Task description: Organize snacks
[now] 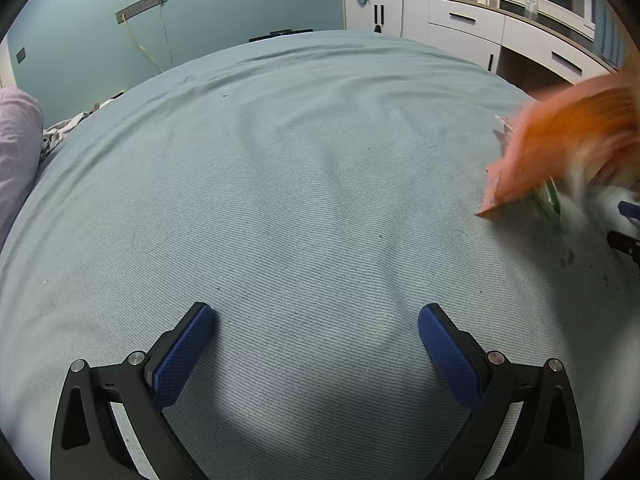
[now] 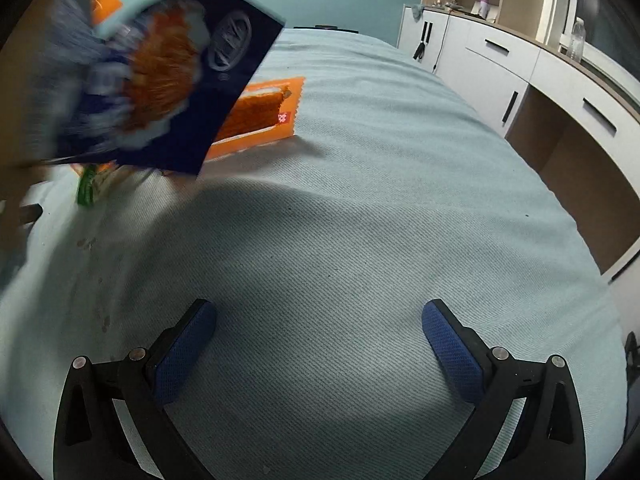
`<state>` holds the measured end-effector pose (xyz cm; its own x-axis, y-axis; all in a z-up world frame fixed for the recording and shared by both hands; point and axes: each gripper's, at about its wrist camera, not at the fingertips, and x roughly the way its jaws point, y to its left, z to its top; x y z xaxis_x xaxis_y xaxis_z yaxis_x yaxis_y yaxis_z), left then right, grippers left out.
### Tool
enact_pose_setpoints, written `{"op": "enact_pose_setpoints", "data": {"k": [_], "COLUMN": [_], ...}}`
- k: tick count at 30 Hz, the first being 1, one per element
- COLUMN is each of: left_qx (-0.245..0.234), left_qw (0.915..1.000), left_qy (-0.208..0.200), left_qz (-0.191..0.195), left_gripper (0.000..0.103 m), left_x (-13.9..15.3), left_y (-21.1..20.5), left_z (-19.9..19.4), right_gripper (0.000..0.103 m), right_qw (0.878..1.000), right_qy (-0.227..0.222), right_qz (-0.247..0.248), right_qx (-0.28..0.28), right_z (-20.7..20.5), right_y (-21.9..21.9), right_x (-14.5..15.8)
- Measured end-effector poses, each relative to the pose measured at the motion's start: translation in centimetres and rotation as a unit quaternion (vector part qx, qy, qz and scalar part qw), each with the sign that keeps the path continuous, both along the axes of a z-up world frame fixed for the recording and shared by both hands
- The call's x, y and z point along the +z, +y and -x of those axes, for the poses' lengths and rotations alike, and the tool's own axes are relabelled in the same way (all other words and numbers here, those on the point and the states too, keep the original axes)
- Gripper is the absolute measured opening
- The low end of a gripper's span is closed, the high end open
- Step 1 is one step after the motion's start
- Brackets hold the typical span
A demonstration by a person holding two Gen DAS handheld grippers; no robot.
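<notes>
Snack packets are in motion over a blue-green bed sheet point(image 1: 280, 184). In the right wrist view a dark blue snack bag point(image 2: 168, 84) is blurred in mid-air at upper left, above an orange snack packet point(image 2: 264, 116) lying flat on the sheet and a small green packet point(image 2: 89, 184). In the left wrist view a blurred orange packet point(image 1: 560, 148) and a green packet point(image 1: 550, 204) sit at the right edge. My left gripper point(image 1: 316, 320) is open and empty over bare sheet. My right gripper point(image 2: 319, 320) is open and empty, nearer than the packets.
The bed sheet point(image 2: 360, 220) fills both views. White cabinets with drawers point(image 2: 520, 76) run along the right, with a water bottle point(image 1: 531, 2) on top. A pink pillow point(image 1: 16, 152) lies at the left. A wall outlet strip with cables point(image 1: 140, 6) is behind the bed.
</notes>
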<state>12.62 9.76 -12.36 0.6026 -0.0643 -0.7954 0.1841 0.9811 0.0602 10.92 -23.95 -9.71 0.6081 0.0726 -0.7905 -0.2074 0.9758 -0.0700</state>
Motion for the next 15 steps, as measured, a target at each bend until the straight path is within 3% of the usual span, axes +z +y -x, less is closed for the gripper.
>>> {"op": "enact_pose_setpoints", "data": {"k": [15], "left_qx": [0.0], "left_qw": [1.0], "left_qy": [-0.001], "left_qz": [0.001], "left_gripper": [0.103], "left_x": [-0.19], "left_y": [0.11], "left_z": [-0.09], "right_gripper": [0.103], "right_qw": [1.0], "right_qy": [-0.001], "right_qz": [0.001], "right_qx": [0.002], "right_z": [-0.12], "right_y": [0.04], "right_x": [-0.12]}}
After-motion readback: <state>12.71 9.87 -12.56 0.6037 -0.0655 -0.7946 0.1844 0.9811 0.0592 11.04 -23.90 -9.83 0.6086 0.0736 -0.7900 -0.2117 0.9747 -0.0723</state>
